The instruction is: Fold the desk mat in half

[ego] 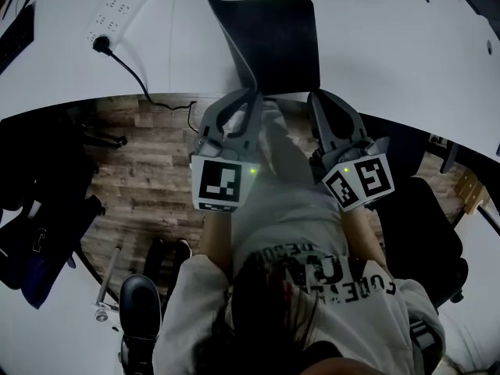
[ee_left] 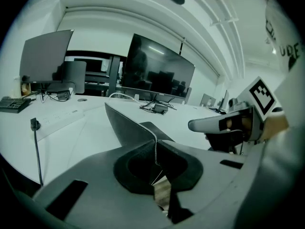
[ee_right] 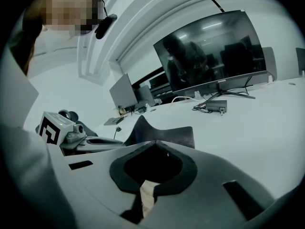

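A dark desk mat (ego: 277, 41) lies on the white desk (ego: 398, 61), reaching its near edge. My left gripper (ego: 251, 98) is shut on the mat's near left corner, and that side stands up in a curled flap (ee_left: 126, 125). In the left gripper view the thin mat edge (ee_left: 155, 147) runs down between the closed jaws. My right gripper (ego: 316, 98) sits at the near right corner with its jaws closed. In the right gripper view the mat (ee_right: 167, 135) runs into the tips (ee_right: 153, 143), flat on that side.
A power strip (ego: 121, 2) with a black cable (ego: 133, 73) lies on the desk at the far left. A curved monitor (ee_left: 157, 70), a second screen (ee_left: 45, 56) and a keyboard (ee_left: 12, 104) stand further back. Below the desk edge are wood floor (ego: 148, 178) and a dark chair (ego: 426, 233).
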